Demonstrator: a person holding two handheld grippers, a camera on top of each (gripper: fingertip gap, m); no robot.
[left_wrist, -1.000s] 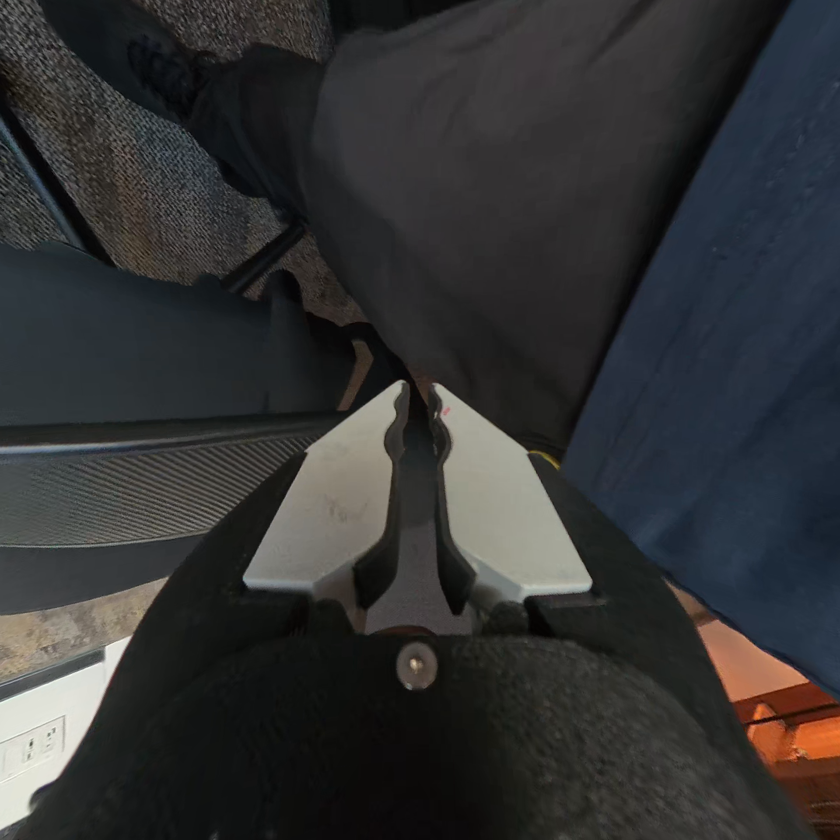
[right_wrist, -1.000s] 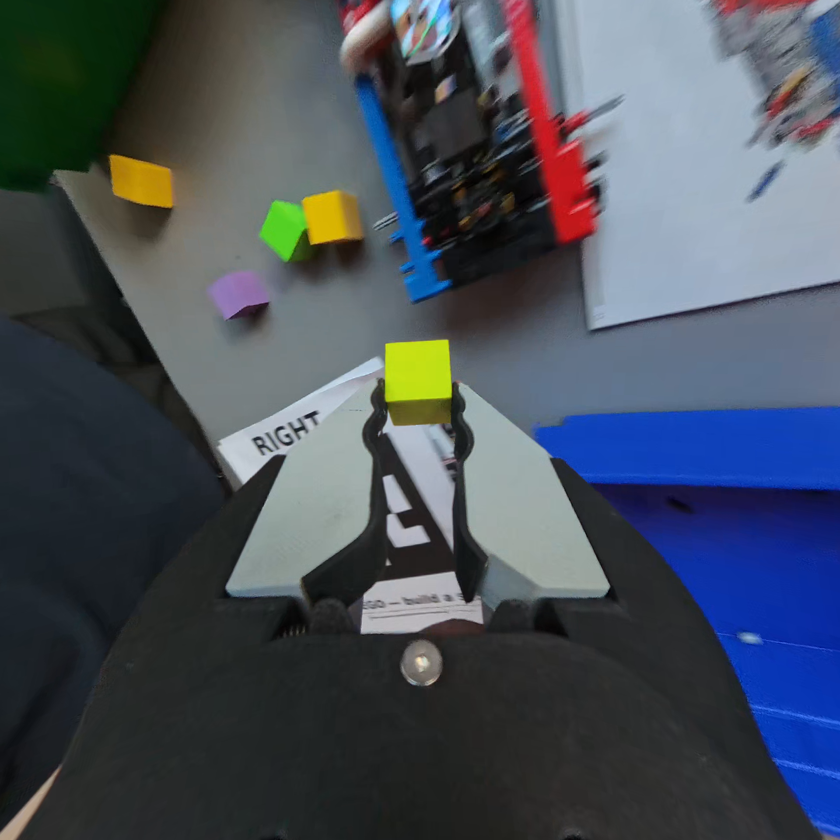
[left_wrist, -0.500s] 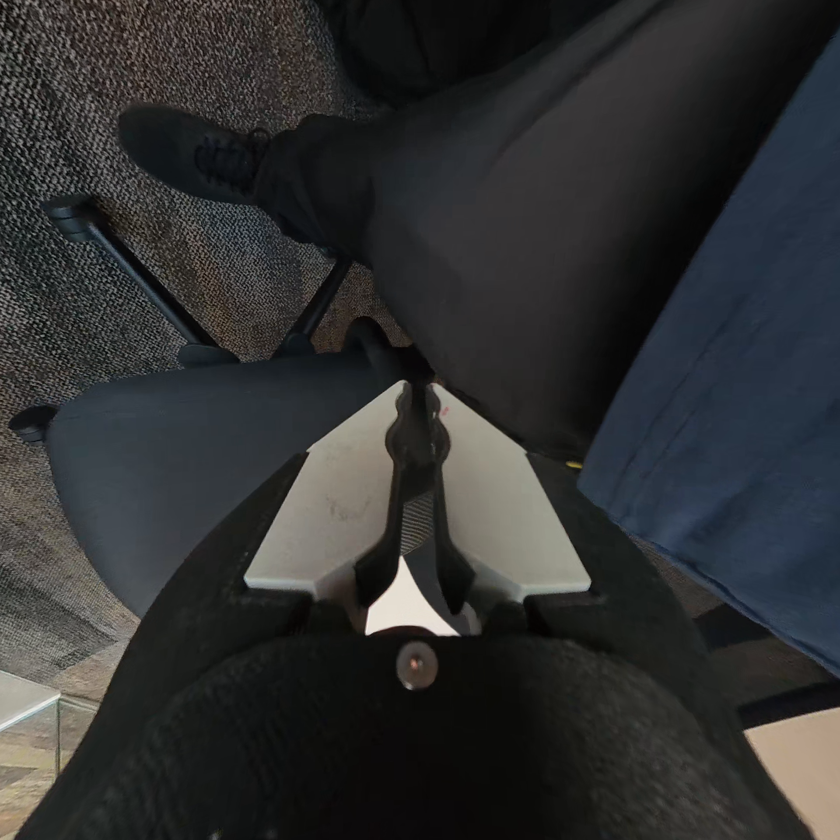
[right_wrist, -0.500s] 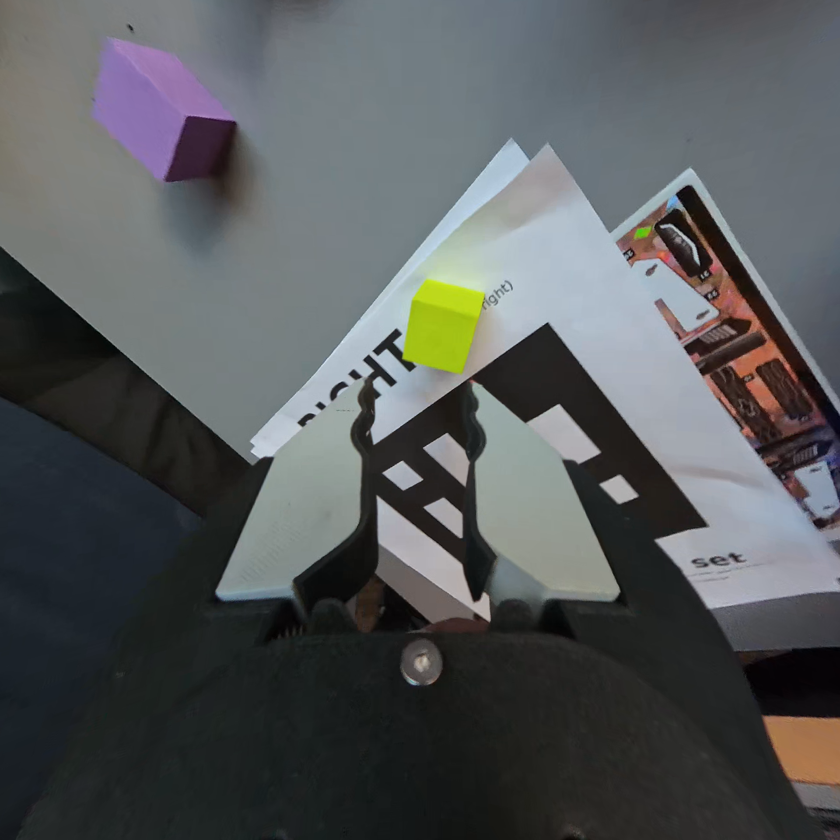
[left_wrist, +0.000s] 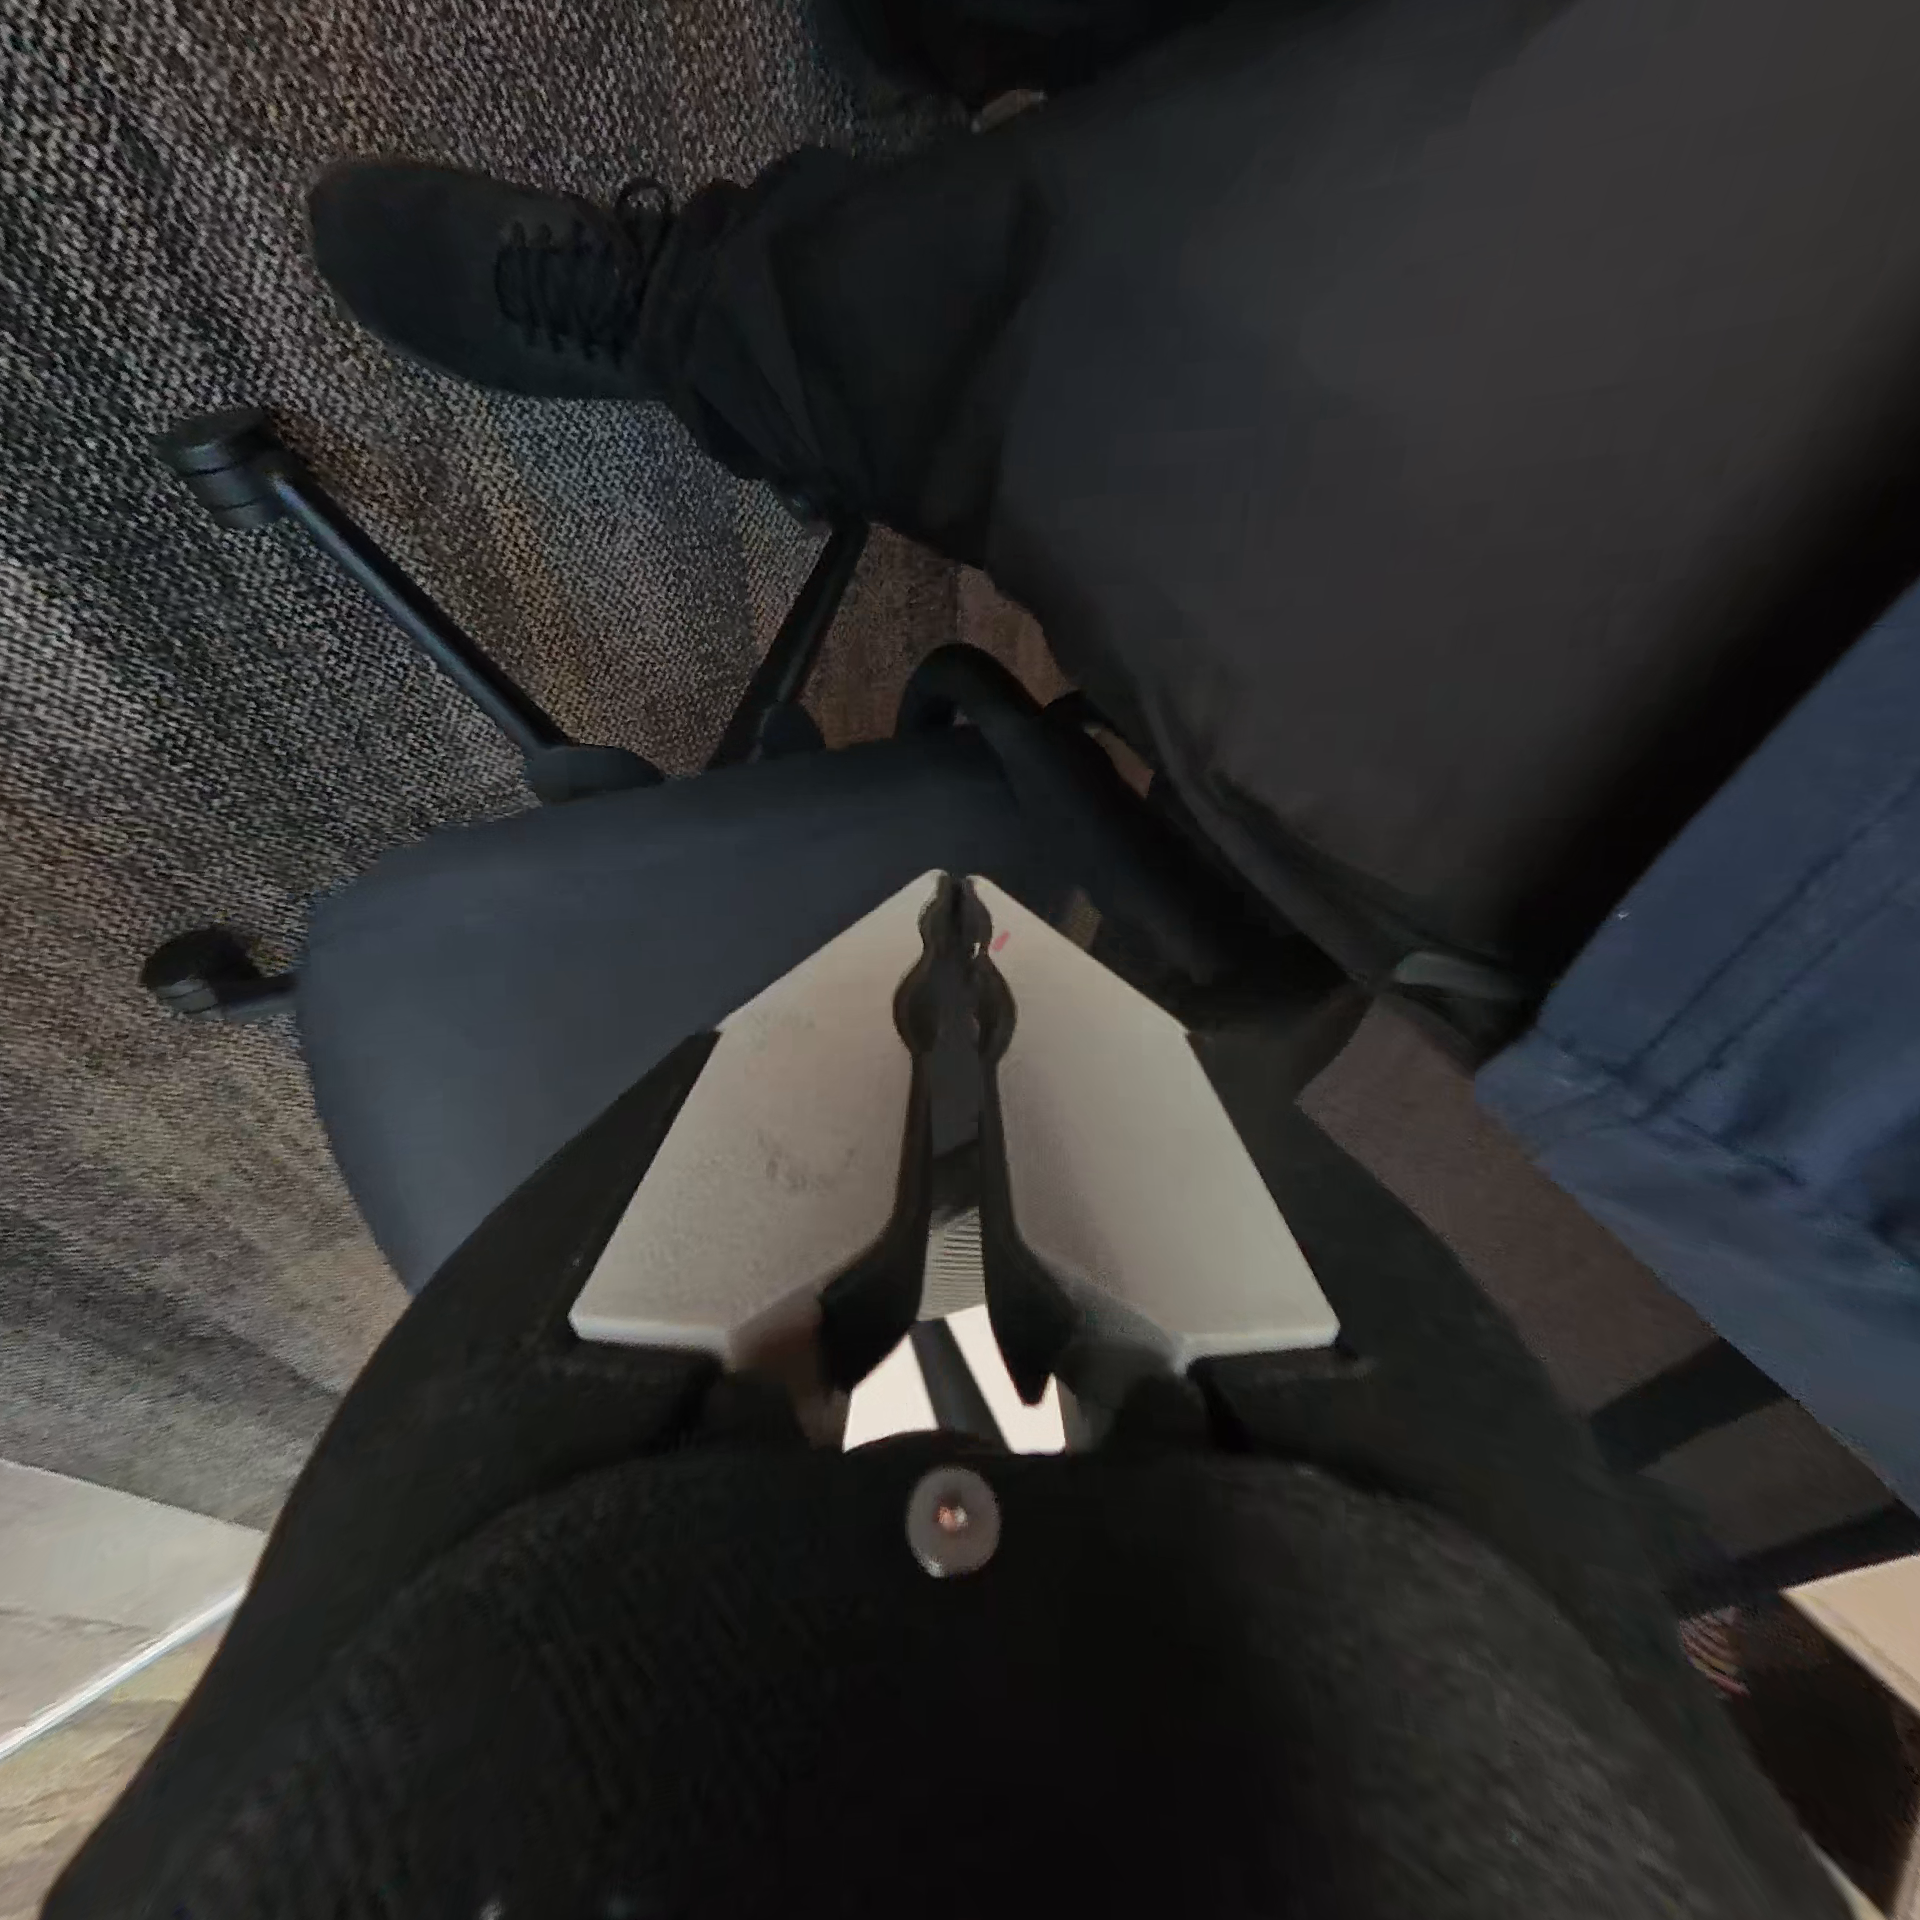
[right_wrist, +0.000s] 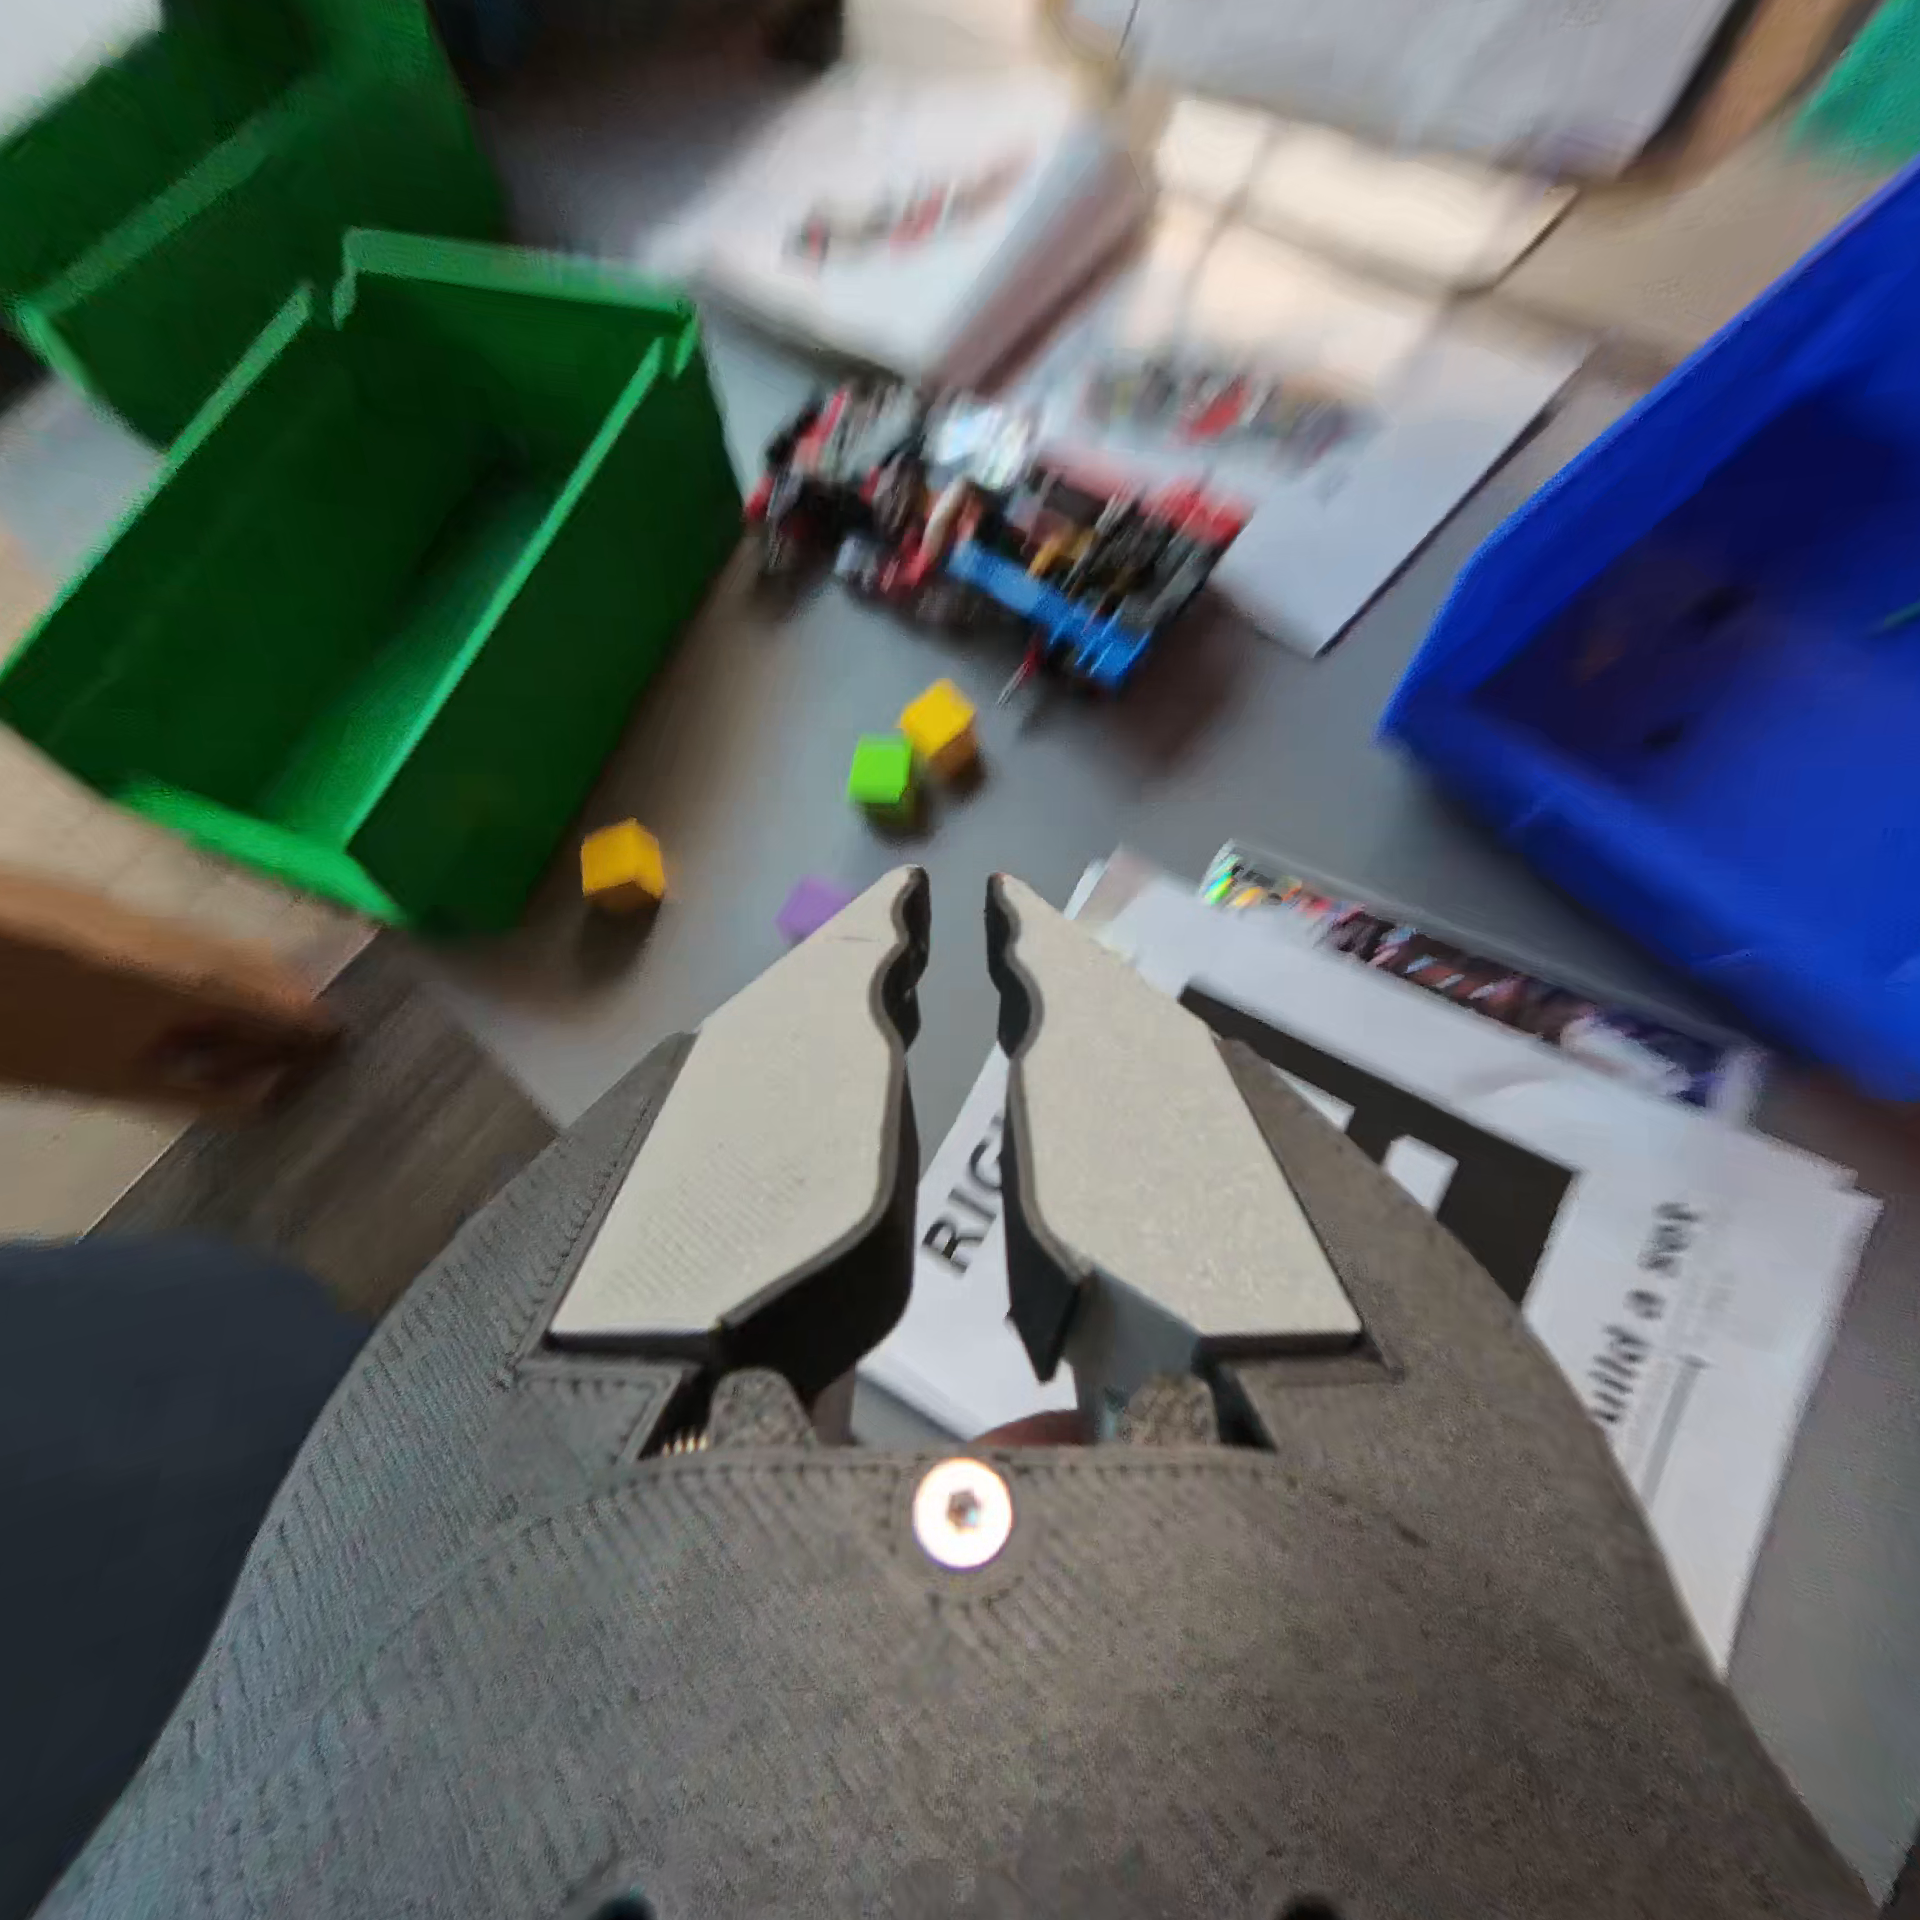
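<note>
My left gripper is shut with nothing between its tips. It points down at a dark chair seat, beside a person's black trouser leg and shoe. My right gripper is held above a grey table. Its jaws stand a little apart with nothing between them. A purple cube lies just left of its tips. A yellow cube, a green cube and an orange-yellow cube lie farther off. The view is blurred.
A green bin stands at the left and a blue bin at the right. A brick model sits behind the cubes. Printed sheets lie under my right gripper. A hand shows at the left. Carpet lies below the chair. The grippers' ends are close to 60 cm from one another. From my right tips it is roughly 20 cm to the green cube; from my left, 55 cm.
My right gripper let go of the yellow-green cube onto the printed sheets, then tilted up and narrowed its jaws on nothing. The cube is out of sight now. My left gripper closed fully.
</note>
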